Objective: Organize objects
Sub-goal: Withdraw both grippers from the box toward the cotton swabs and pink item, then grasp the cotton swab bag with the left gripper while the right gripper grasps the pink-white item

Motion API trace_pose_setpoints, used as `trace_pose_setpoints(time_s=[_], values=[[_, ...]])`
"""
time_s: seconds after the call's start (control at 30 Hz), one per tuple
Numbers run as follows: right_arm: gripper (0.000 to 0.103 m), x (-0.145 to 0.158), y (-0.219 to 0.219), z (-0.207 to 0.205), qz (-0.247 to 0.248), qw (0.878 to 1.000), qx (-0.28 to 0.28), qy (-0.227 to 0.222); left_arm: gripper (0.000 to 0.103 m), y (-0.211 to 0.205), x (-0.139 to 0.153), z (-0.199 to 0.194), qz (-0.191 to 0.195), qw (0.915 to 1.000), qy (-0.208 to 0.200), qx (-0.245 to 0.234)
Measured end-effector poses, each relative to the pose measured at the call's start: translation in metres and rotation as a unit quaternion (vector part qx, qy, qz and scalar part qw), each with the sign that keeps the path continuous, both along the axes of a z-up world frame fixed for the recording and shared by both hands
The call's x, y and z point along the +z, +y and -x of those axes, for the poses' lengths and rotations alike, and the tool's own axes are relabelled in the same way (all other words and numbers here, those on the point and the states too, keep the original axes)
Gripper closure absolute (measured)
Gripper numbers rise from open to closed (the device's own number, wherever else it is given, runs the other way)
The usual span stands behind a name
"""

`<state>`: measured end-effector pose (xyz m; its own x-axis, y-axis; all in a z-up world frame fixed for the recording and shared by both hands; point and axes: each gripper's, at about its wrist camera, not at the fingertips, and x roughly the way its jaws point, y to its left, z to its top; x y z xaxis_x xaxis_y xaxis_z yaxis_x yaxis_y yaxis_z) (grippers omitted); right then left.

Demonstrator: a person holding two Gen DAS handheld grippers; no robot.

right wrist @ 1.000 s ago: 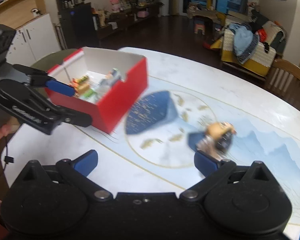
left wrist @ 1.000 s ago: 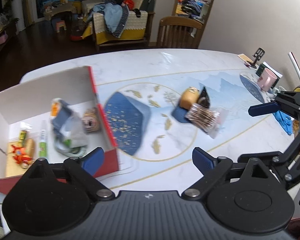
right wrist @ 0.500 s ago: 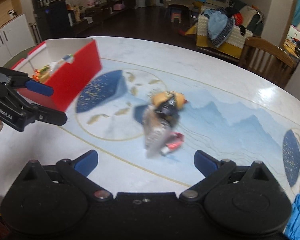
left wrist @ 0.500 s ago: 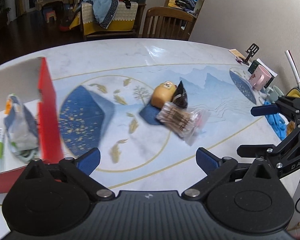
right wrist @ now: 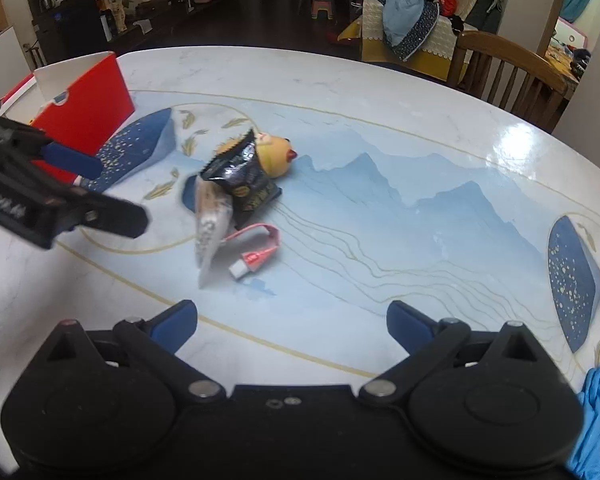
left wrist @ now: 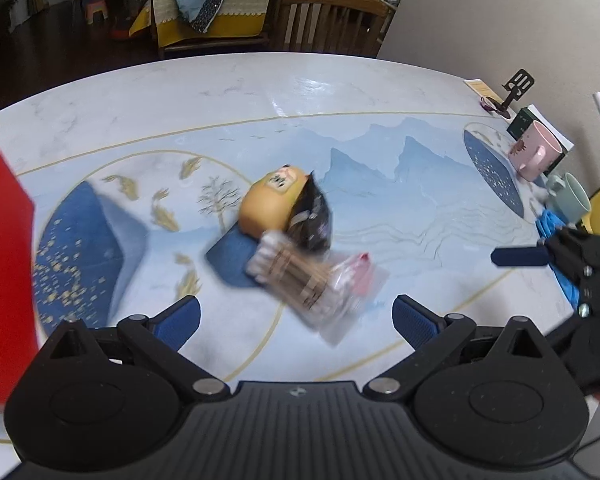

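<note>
The table fills both of my views, its white marble top painted with blue mountains, gold fish and dark blue rocks. At its left end stands the red box, white inside; from my left wrist I see only a slab of its red wall at the frame's edge, and its contents are hidden from both cameras.

Near the middle of the table lies a small heap of things, touching one another. The yellow plush toy sits at the far side. A black snack packet leans against it, crinkled and half propped up. In front of those lies a clear bag of cotton swabs, blurred in both views. Just beside the bag, seen from my right wrist, lies a pink cable curled in a loop, with a white plug on its end.

Along the right end of the table stand a pink mug and a pale green mug, with a blue cloth near them.

My left gripper is spread wide and carries nothing — the heap sits just ahead of its blue pads, the swab bag nearest. My right gripper is just as wide and bare, hanging above the table a little short of the cable. Each one shows at the side of the other's view.
</note>
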<state>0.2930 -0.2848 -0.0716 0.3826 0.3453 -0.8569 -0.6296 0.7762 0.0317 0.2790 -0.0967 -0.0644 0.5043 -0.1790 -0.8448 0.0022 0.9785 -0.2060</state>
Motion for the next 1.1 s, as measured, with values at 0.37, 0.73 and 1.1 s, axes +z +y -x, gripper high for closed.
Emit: trace_pose_setpoints(time_s=[0.37,0.73,1.1], values=[[0.002,-0.018,0.001,-0.013,-0.004,1.0,0.008,0.014,0.0,-0.028,-0.025,-0.043,-0.033,0.9993,0.017,0.001],[0.007,-0.04,0.027,-0.026,-0.007,0.999,0.031,0.024,0.0,-0.011,-0.052,-0.046,-0.026,0.9986,0.044,0.016],[0.02,-0.053,0.056,-0.036,-0.003,0.998,0.062,0.021,0.001,0.019,-0.061,-0.032,-0.012,0.9985,0.041,0.033]])
